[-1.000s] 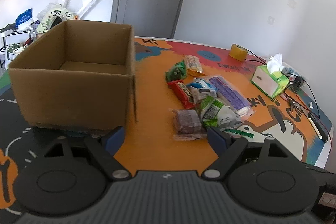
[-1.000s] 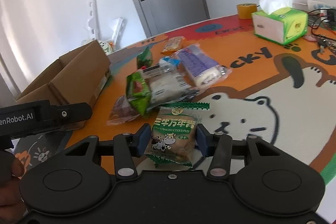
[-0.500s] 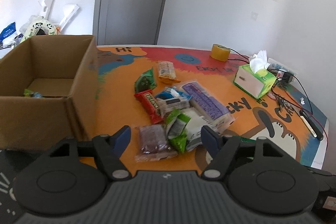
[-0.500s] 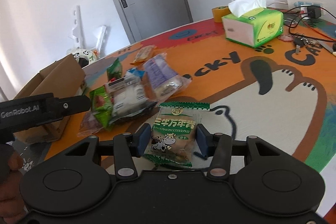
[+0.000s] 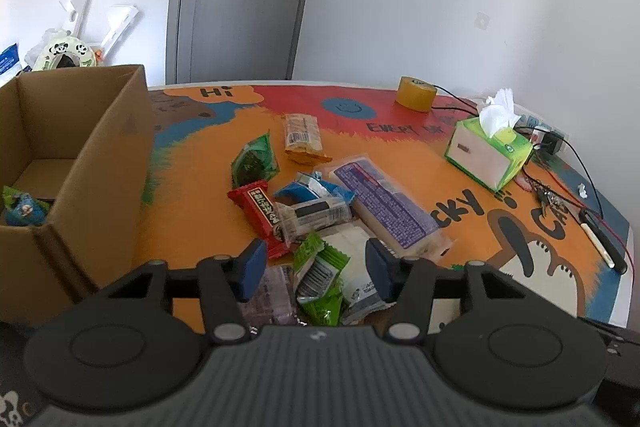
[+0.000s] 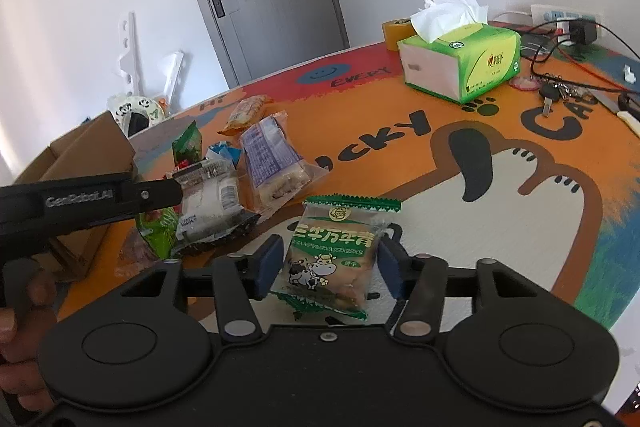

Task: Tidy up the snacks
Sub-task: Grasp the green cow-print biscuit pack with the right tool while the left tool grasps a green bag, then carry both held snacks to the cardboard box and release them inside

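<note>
From the left wrist view, the left hand-held gripper [image 5: 314, 269] hangs wide open and empty over the near edge of the snack pile [image 5: 320, 211], its blue pads straddling a green packet [image 5: 320, 277] without touching it, as far as I can tell. The box [image 5: 76, 163] stands to the left on the counter [image 5: 192, 223], open at the top, and holds only one green-and-blue packet [image 5: 22, 207] in its near corner; the rest of the floor that shows is bare. So sorting looks barely begun: a red bar [image 5: 262, 213], a purple pack [image 5: 386, 207], an orange pack [image 5: 302, 139], a dark green pouch [image 5: 254, 163] and several others lie outside the box. From the right wrist view, the right hand-held gripper [image 6: 326, 269] is closed partway on a cow biscuit packet [image 6: 334, 259], both pads pressing its sides, and the packet appears lifted clear of the counter, though this is hard to confirm. The left hand-held gripper reaches in from the left above the pile, with the box behind it. The biscuit packet likely goes into the box next.
</note>
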